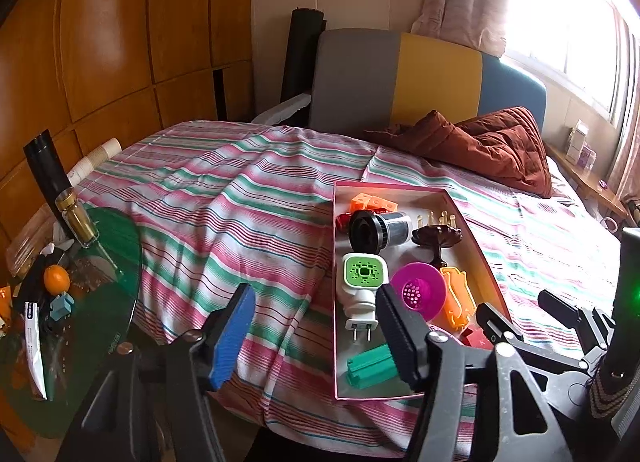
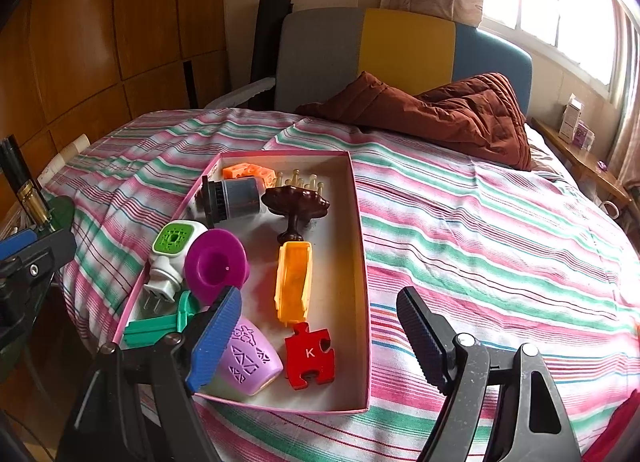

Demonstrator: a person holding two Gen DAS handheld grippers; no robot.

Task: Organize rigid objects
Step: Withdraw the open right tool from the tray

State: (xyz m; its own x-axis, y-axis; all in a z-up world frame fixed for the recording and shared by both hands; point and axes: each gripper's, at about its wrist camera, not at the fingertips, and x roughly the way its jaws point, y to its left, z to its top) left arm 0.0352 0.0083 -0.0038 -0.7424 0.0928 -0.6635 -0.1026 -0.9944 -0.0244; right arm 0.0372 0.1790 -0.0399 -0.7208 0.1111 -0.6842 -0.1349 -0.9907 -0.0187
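Hovering empty and spread apart, the left tongs (image 1: 316, 332) and right tongs (image 2: 320, 338) hang just short of the pink tray (image 2: 358, 221) on the bed (image 2: 480, 229); its toys sit gathered ahead, apparently already sorted.

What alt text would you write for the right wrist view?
A shallow pink cardboard box on a striped bedsheet holds small plastic items, including a red puzzle piece marked K and a purple funnel. The open right tongs hover over its near end.
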